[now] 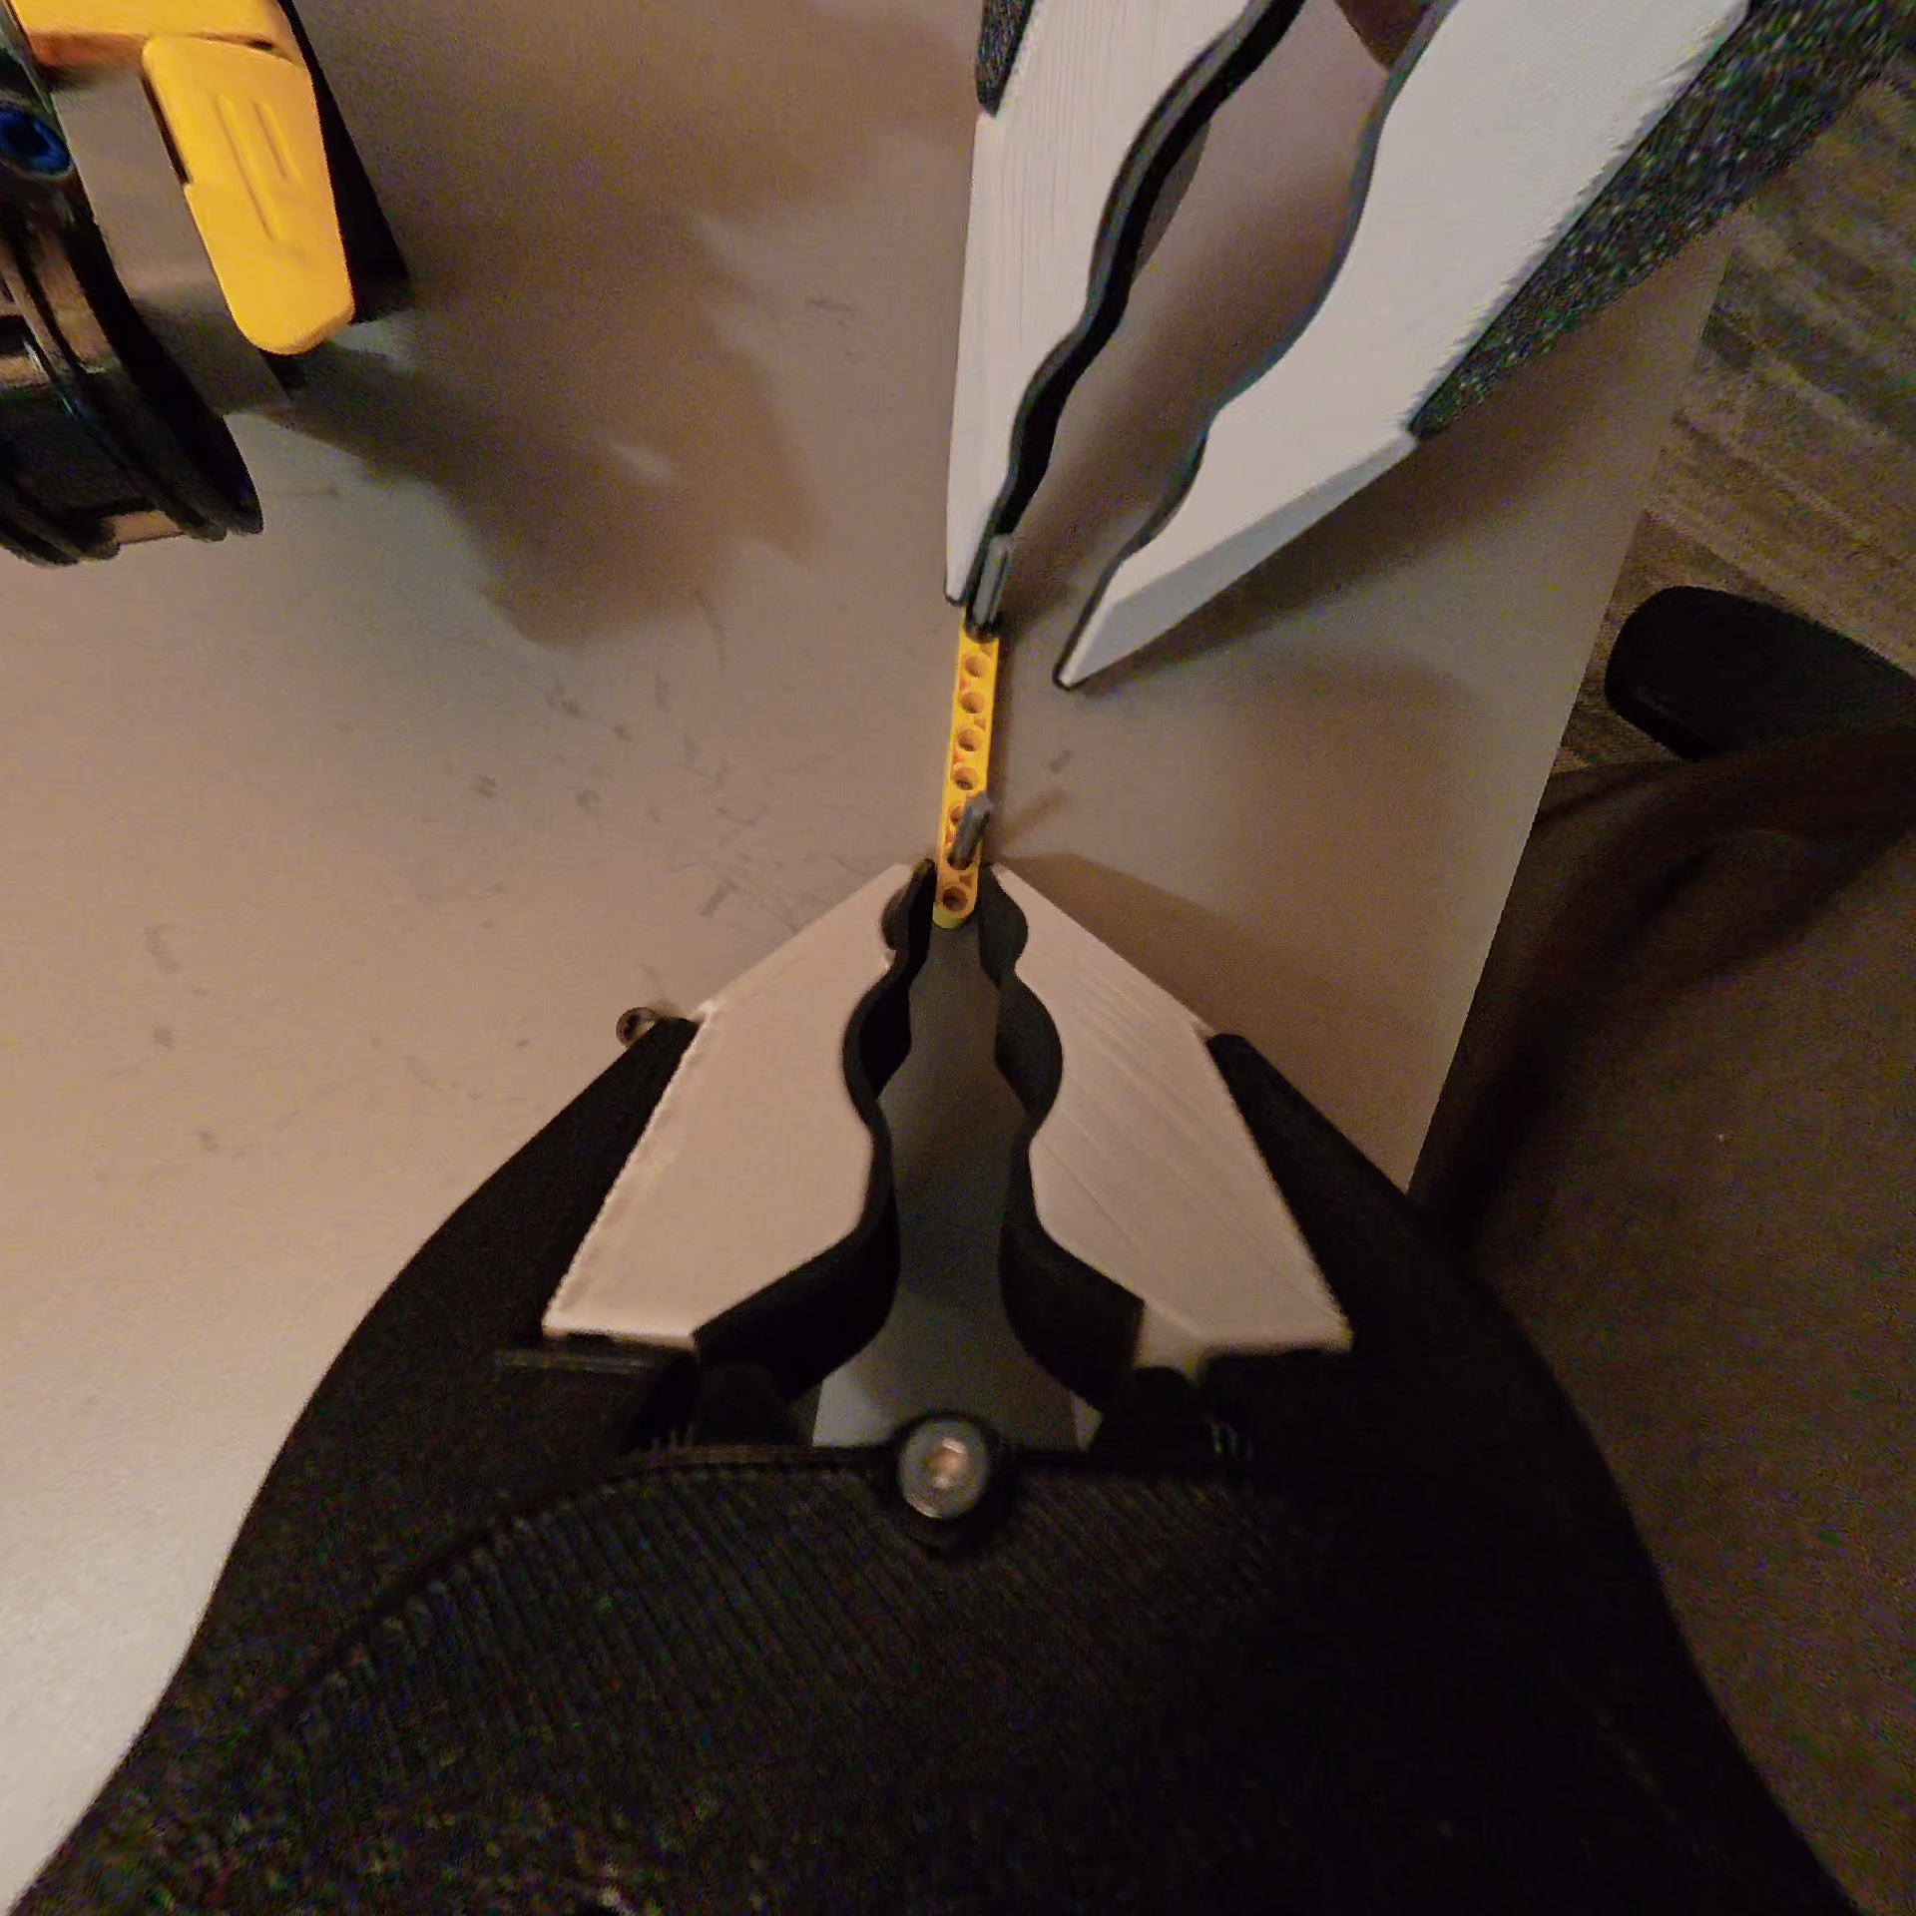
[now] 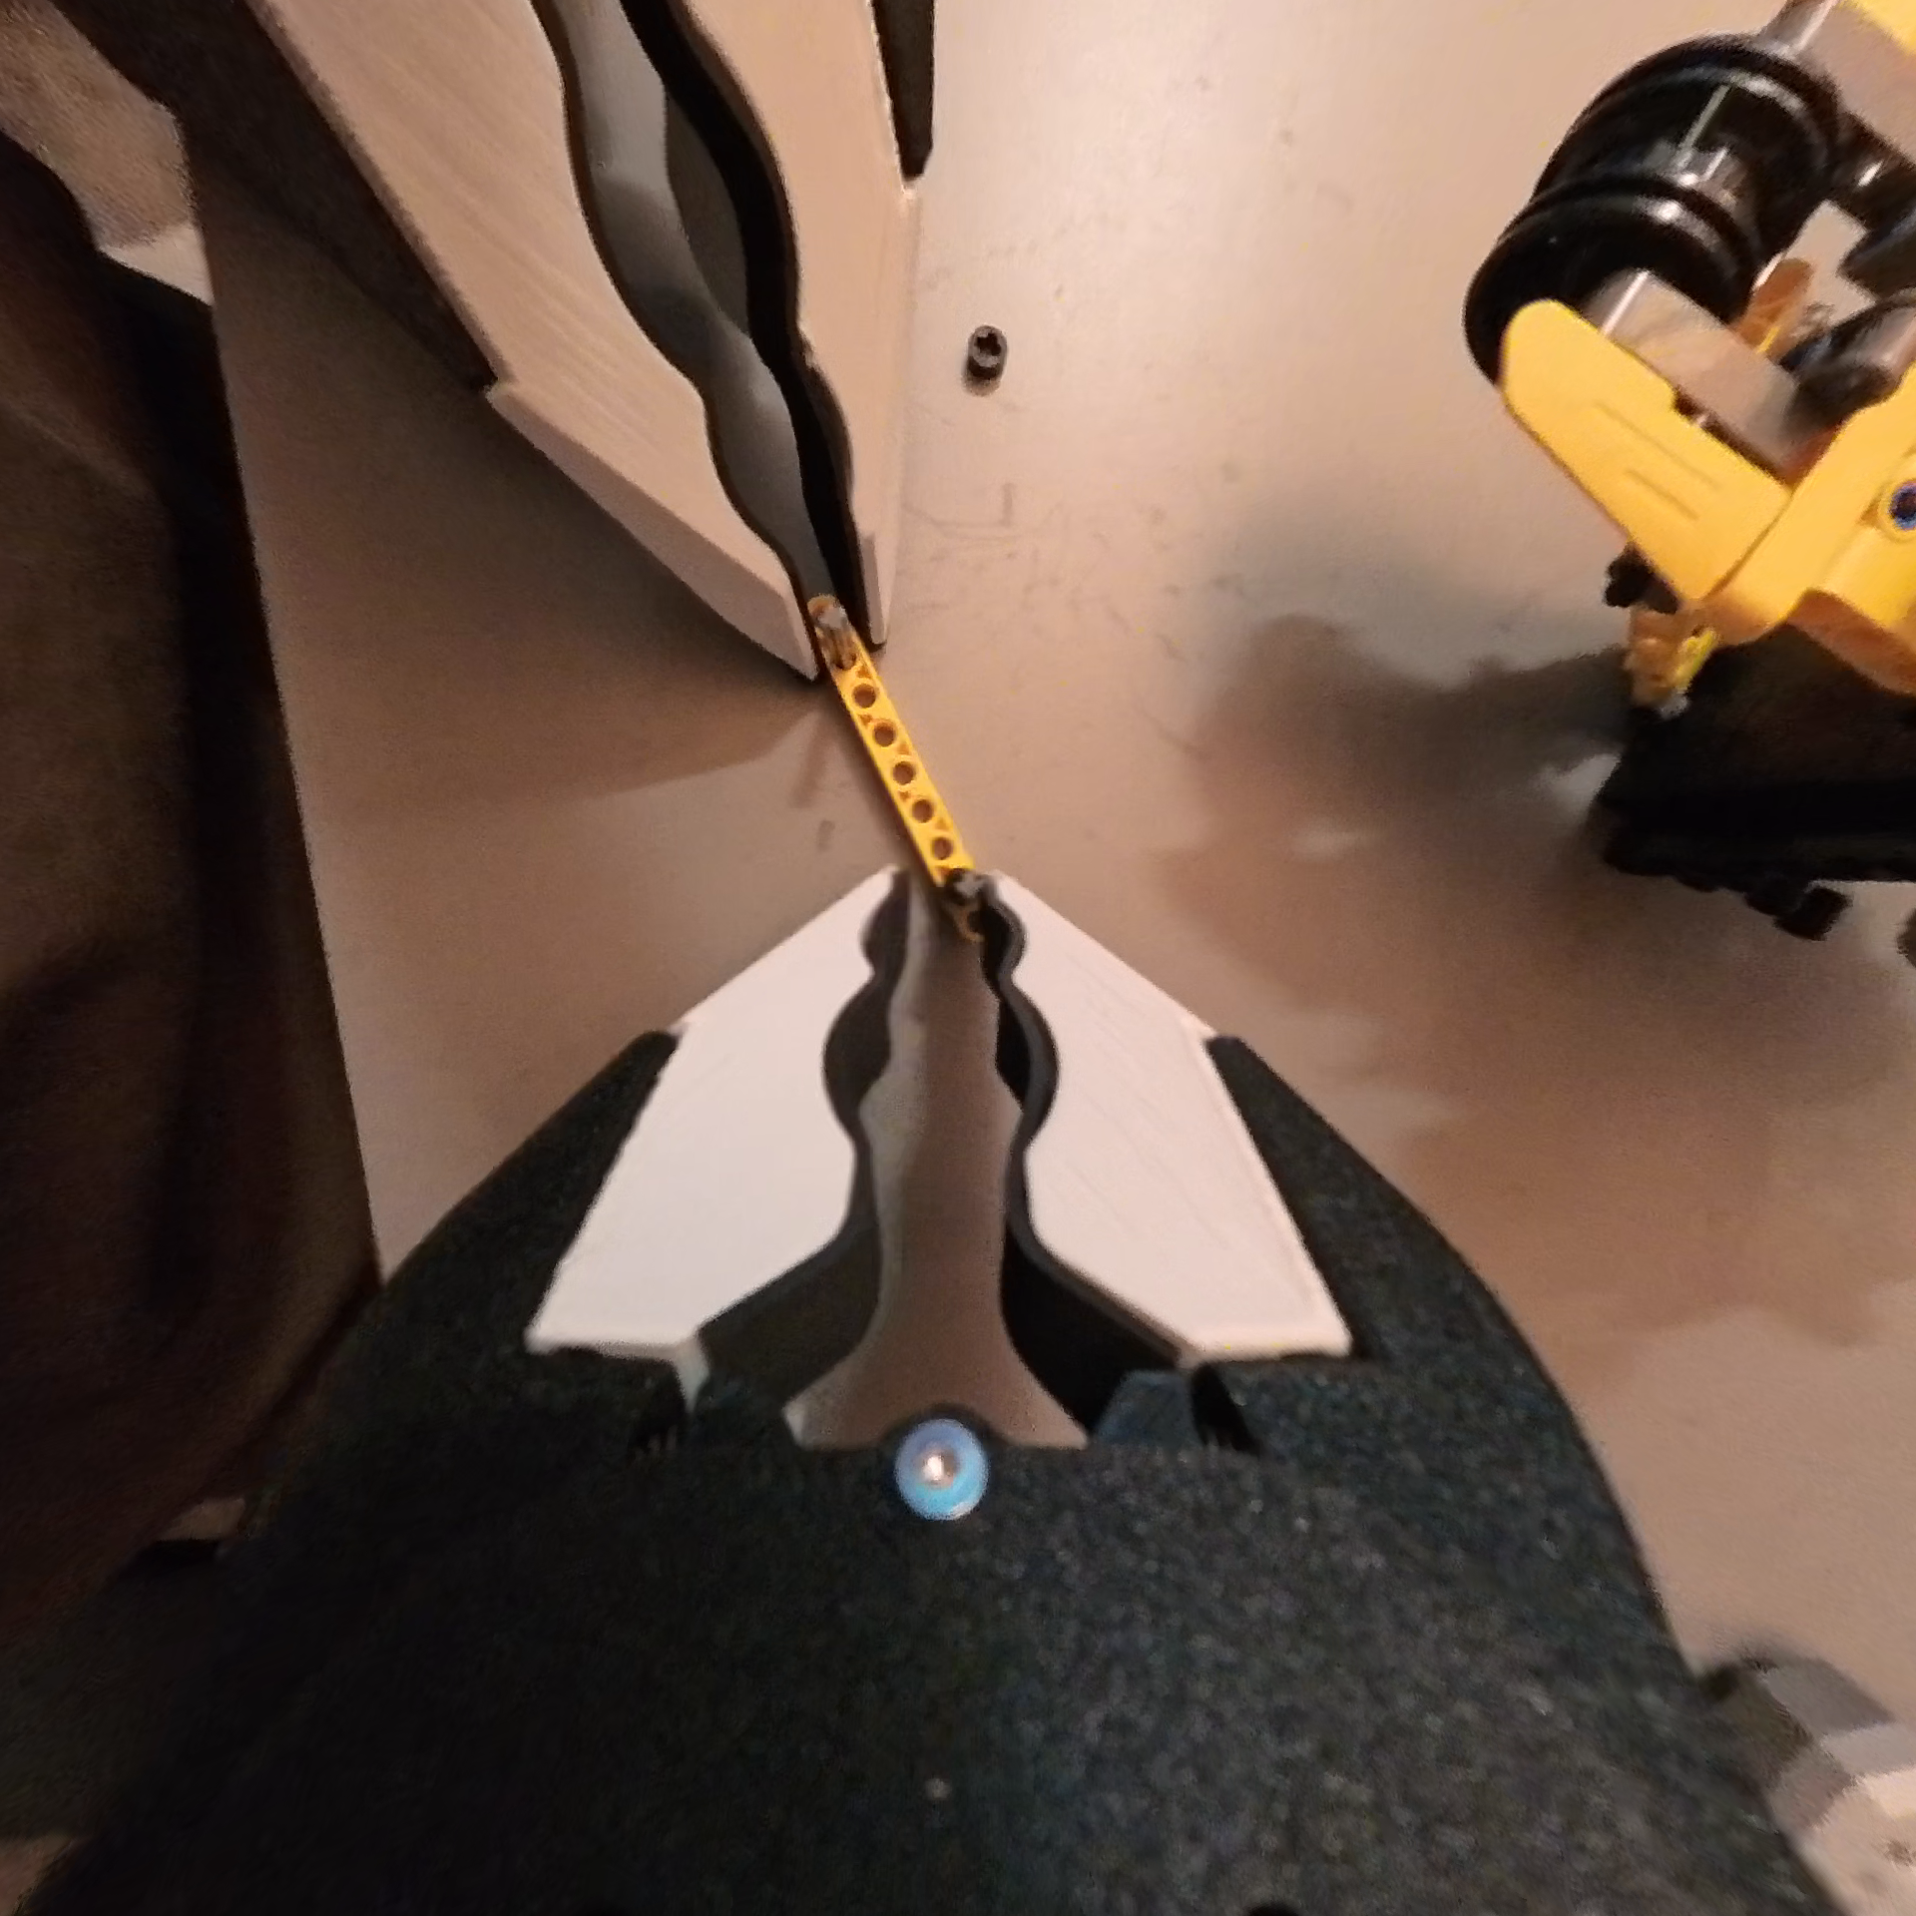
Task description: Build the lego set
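Note:
A thin yellow beam with holes (image 1: 969, 741) hangs in the air over the pale table (image 1: 415, 829), between my two grippers. My left gripper (image 1: 954, 892) is shut on the beam's near end, beside a small grey pin (image 1: 970, 829) that sticks out of the beam. In the right wrist view, the left gripper (image 2: 835, 632) clamps the far end of the beam (image 2: 902, 772). My right gripper (image 2: 938, 892) stands slightly open at the beam's other end. A dark pin (image 2: 966, 894) there rests against one finger. The left wrist view shows the right gripper (image 1: 1021, 643) with a gap between its fingers.
A yellow and black toy vehicle (image 1: 207, 207) stands on the table; it also shows in the right wrist view (image 2: 1711, 467). A small black piece (image 2: 983, 358) lies on the table. The table edge (image 1: 1534, 829) borders carpet and a black chair arm (image 1: 1742, 674). Tip to tip, the grippers are about 5 cm apart.

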Demonstrator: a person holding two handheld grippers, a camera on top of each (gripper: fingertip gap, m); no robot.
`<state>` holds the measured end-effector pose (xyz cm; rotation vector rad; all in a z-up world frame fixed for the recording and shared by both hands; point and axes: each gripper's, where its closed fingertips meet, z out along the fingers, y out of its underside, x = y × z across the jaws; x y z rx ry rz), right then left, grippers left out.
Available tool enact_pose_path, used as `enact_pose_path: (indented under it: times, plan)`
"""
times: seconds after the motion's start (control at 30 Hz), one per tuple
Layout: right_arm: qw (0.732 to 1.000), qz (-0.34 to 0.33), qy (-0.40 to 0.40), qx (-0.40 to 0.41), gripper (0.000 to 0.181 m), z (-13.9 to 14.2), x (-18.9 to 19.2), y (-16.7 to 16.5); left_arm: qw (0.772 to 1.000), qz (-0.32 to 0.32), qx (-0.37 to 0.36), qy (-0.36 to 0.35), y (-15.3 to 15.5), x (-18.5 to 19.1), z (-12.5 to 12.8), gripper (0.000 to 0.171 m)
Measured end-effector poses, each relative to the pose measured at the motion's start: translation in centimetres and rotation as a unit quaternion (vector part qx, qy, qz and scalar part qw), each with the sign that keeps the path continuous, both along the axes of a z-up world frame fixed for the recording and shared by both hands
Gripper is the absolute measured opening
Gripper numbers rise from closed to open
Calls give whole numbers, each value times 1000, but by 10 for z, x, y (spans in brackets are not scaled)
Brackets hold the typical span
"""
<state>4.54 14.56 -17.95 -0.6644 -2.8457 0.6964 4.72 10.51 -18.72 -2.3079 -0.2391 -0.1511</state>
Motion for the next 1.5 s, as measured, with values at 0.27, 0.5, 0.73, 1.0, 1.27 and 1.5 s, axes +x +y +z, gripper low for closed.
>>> enact_pose_path:
  times: [0.27, 0.5, 0.73, 1.0, 1.27, 1.5]
  plan:
    - [994, -60, -1, -93, 16, 14, -4, 0, 1000, 0, 0, -1, 0, 0, 0, 6]
    - [993, -71, 22, -93, 5, 14, -8, 1, 1000, -1, 0, 4, 0, 0, 0, 6]
    - [994, -37, -12, -104, 4, 13, 4, -1, 1000, -7, 3, -9, 0, 2, 1, 7]
    - [995, 17, -13, -96, 4, 13, 21, -5, 1000, -11, 3, -19, 0, 4, 0, 9]
    - [994, -4, 5, -108, 9, 19, 16, -2, 1000, -9, 0, -5, 0, 3, 0, 8]
    - [992, -29, 18, -119, 15, 23, 17, 3, 1000, -12, 5, 1, 0, 4, 2, 8]
